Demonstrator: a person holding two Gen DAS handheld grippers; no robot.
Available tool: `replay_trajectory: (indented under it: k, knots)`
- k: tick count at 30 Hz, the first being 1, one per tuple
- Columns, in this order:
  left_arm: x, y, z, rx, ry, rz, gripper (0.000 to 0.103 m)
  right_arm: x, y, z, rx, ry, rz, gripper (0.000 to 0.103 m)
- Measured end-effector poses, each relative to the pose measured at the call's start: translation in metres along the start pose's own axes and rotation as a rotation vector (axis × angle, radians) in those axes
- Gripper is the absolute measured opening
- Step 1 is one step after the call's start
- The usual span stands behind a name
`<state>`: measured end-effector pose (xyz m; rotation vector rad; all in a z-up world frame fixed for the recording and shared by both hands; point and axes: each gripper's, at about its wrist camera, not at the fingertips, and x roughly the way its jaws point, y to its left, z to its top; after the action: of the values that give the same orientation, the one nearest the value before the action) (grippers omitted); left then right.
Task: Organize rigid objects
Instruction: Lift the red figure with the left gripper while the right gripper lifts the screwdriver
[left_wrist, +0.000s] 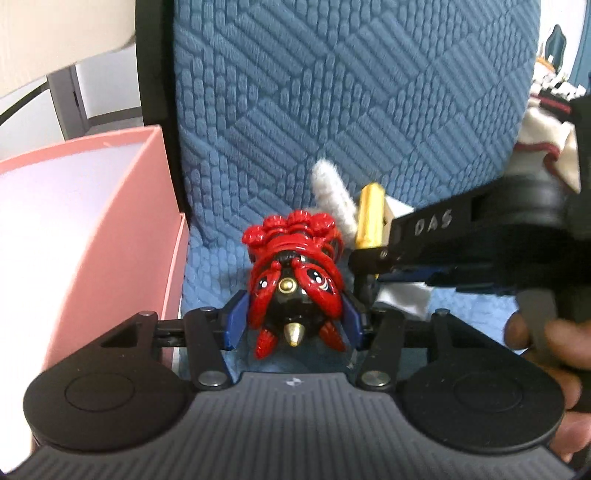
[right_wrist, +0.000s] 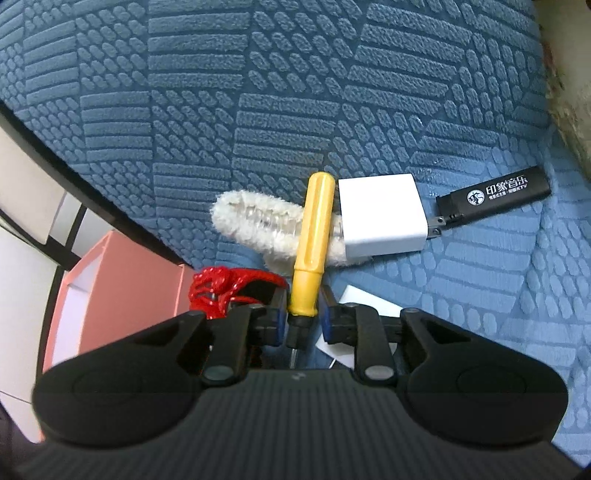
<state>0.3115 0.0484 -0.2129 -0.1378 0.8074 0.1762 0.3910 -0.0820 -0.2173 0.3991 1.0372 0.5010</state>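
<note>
My left gripper (left_wrist: 291, 325) is shut on a red and black toy figure (left_wrist: 295, 280) with gold studs, held over the blue quilted cushion (left_wrist: 332, 92). My right gripper (right_wrist: 303, 314) is shut on a yellow-handled screwdriver (right_wrist: 312, 240), handle pointing away from me. The screwdriver handle (left_wrist: 371, 218) and the right gripper's black body (left_wrist: 461, 236) show just right of the toy in the left wrist view. The toy's red part (right_wrist: 221, 288) shows left of my right fingers.
An open pink box (left_wrist: 92, 206) stands left of the cushion; it also shows in the right wrist view (right_wrist: 122, 295). On the cushion lie a fluffy white piece (right_wrist: 258, 225), a white charger plug (right_wrist: 380, 218), a black lighter (right_wrist: 495, 195) and a white card (right_wrist: 362, 302).
</note>
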Motion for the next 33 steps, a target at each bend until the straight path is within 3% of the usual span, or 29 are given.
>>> replay_trajectory:
  k: [4,11,20,33]
  knots:
    - [-0.016,-0.001,0.003,-0.006,-0.023,-0.025,0.058,-0.015,-0.001,-0.004,0.015,0.0,0.013,0.022]
    - [-0.042,0.0,-0.001,-0.038,-0.026,-0.075,0.058,-0.038,0.0,-0.019,-0.033,0.028,-0.046,0.022]
    - [-0.069,-0.004,-0.019,-0.044,0.013,-0.128,0.058,-0.071,0.006,-0.047,-0.059,0.034,-0.067,0.022]
    - [-0.096,-0.006,-0.042,-0.054,0.067,-0.155,0.059,-0.106,0.015,-0.104,-0.164,-0.015,-0.284,0.022]
